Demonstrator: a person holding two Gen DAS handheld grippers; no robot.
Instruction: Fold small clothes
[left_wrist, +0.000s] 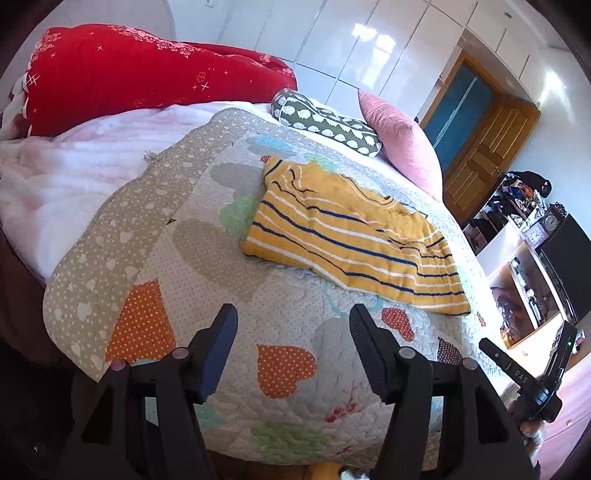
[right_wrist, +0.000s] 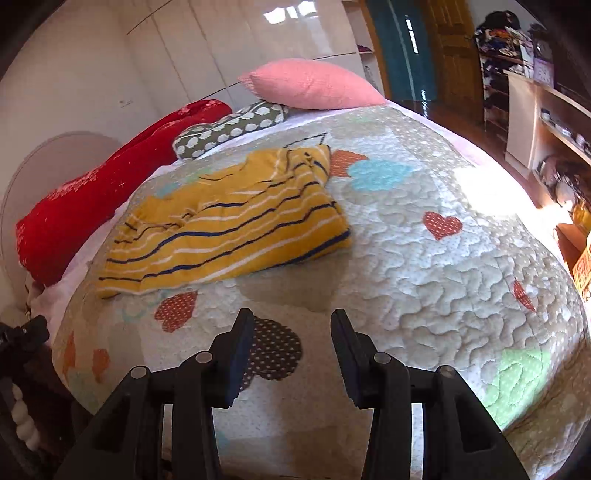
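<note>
A small yellow garment with white and navy stripes (left_wrist: 351, 236) lies folded over on the patchwork quilt (left_wrist: 177, 229), rumpled along its far side. My left gripper (left_wrist: 293, 317) hovers above the quilt short of the garment's near edge, jaws wide apart and nothing between them. In the right wrist view the same garment (right_wrist: 229, 225) lies up and to the left of my right gripper (right_wrist: 291, 321), which is open and empty over a dark dotted heart patch. The right gripper's body (left_wrist: 532, 373) shows at the lower right of the left wrist view.
A red quilt (left_wrist: 147, 77), a green dotted cushion (left_wrist: 325, 122) and a pink pillow (left_wrist: 402, 144) lie along the bed's far side. A pink blanket (left_wrist: 74, 177) lies left. A wooden door (left_wrist: 487, 147) and cluttered shelves (left_wrist: 524, 258) stand to the right of the bed.
</note>
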